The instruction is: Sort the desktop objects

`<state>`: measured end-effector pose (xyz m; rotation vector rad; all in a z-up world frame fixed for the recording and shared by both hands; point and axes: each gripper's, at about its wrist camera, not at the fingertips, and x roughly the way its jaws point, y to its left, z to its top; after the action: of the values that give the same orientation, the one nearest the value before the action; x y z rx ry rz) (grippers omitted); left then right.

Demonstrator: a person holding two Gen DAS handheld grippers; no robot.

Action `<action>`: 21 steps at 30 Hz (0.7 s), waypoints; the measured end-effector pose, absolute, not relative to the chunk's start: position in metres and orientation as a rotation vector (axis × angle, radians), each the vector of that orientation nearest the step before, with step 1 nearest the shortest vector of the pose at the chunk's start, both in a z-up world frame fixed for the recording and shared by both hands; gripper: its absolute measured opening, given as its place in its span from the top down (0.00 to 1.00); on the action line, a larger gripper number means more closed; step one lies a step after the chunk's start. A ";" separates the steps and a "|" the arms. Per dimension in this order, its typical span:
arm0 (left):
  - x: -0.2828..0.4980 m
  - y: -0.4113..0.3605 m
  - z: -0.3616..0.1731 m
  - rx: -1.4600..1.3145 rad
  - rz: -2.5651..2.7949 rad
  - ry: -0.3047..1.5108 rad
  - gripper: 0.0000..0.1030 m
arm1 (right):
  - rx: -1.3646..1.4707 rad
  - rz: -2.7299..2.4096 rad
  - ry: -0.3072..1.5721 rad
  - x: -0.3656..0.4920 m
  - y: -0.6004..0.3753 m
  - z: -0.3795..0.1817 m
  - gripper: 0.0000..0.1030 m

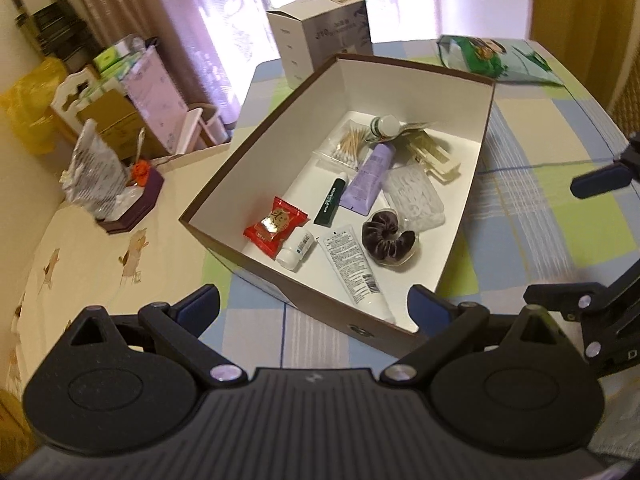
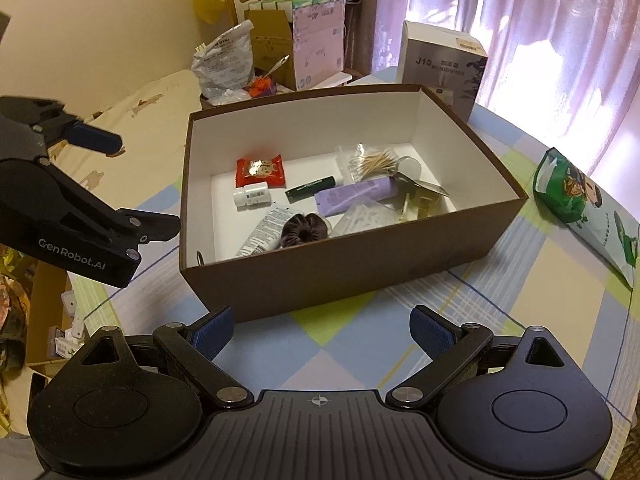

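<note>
A brown box (image 1: 216,184) (image 2: 340,276) with a white inside stands on the checked tablecloth. It holds a red snack packet (image 1: 276,227) (image 2: 260,170), a small white bottle (image 1: 296,249) (image 2: 251,195), a white tube (image 1: 354,270), a dark green tube (image 1: 332,200) (image 2: 310,188), a purple tube (image 1: 370,178) (image 2: 356,196), a dark scrunchie (image 1: 386,240) (image 2: 304,230), cotton swabs (image 1: 348,144) (image 2: 374,160) and a clear packet (image 1: 414,198). My left gripper (image 1: 316,306) (image 2: 132,184) is open and empty at the box's near corner. My right gripper (image 2: 322,330) (image 1: 576,236) is open and empty before the box.
A grey carton (image 1: 320,36) (image 2: 442,76) stands behind the box. A green snack bag (image 1: 496,58) (image 2: 584,208) lies on the cloth to the right. A tissue box with a crumpled bag (image 1: 116,192) (image 2: 228,68) sits left, by stacked cartons (image 2: 296,44).
</note>
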<state>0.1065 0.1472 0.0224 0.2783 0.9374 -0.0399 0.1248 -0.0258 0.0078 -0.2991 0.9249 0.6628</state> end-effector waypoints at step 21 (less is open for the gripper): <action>0.067 0.112 0.022 0.074 0.111 0.908 0.04 | -0.248 0.664 0.933 0.129 -0.067 0.005 0.04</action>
<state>0.0674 0.1124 0.0222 0.0738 0.9079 0.1114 0.1290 -0.0671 0.0046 -0.2483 0.9329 0.6644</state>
